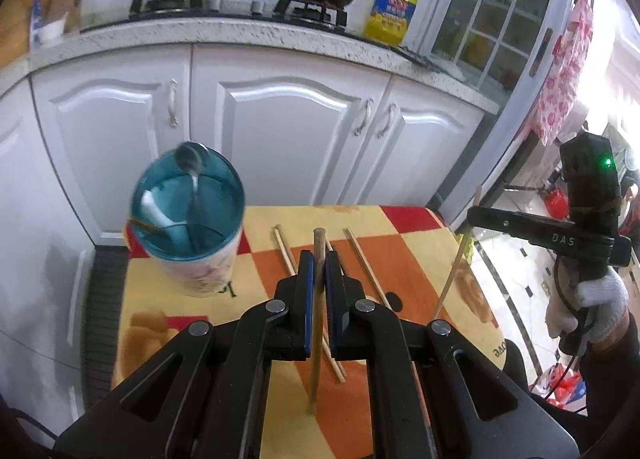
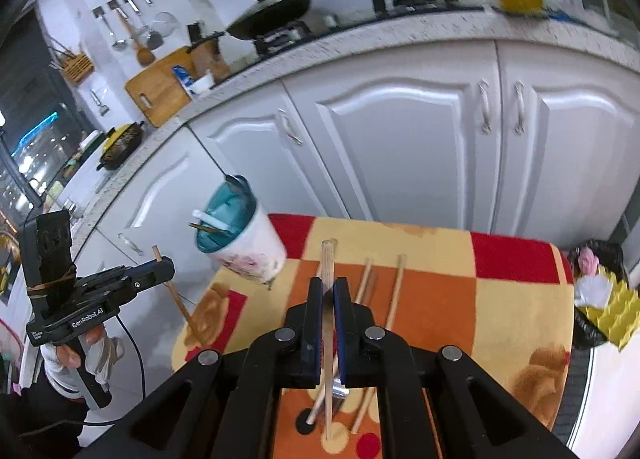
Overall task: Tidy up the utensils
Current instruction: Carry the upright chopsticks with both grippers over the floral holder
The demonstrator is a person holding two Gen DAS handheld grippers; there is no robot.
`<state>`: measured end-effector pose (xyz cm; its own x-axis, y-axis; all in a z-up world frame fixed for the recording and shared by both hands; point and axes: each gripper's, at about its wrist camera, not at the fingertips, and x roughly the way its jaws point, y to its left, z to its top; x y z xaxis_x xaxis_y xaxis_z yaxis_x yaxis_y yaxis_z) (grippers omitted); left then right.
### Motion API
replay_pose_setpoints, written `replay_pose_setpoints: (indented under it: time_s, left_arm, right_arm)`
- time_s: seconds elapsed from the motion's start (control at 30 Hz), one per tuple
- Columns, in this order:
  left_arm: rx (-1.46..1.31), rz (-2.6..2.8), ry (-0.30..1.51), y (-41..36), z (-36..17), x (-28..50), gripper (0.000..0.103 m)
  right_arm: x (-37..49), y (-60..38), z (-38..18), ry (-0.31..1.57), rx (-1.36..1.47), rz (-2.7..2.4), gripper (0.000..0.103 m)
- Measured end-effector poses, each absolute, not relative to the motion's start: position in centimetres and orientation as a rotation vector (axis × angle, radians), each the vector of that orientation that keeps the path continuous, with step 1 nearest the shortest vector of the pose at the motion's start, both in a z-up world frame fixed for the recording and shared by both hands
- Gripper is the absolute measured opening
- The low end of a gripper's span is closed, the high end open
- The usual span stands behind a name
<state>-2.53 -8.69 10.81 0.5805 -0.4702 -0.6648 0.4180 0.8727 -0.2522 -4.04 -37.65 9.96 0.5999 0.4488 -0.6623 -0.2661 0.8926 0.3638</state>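
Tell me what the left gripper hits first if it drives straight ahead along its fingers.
Probably the checkered orange cloth with the loose wooden chopsticks lying ahead; left gripper points downward, shut on a wooden chopstick. Depth is unclear.

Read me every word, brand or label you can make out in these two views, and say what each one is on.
"DAS": on the right gripper body.
"GenRobot.AI": on the left gripper body.
Oil bottle label: too blurred to read.
Cup lettering: partly hidden, unreadable.
Cloth edge lettering: cut off, unreadable.
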Motion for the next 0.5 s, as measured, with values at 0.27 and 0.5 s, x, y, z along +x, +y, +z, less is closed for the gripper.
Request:
replay_pose_setpoints:
  time_s: [0.27, 0.5]
  left_arm:
    - [-0.089, -0.475, 0.779, -7.3, 12.0, -2.5, 0.004]
    - [-0.092, -0.467, 0.747, -6.3, 13.4, -2.5, 0.004]
  right_arm:
    - [-3.7, -35.7, 12.0, 0.794, 0.223, 0.435, 0.005]
    - [-2.9, -34.3, 14.2, 0.756, 0.209, 0.451, 0.005]
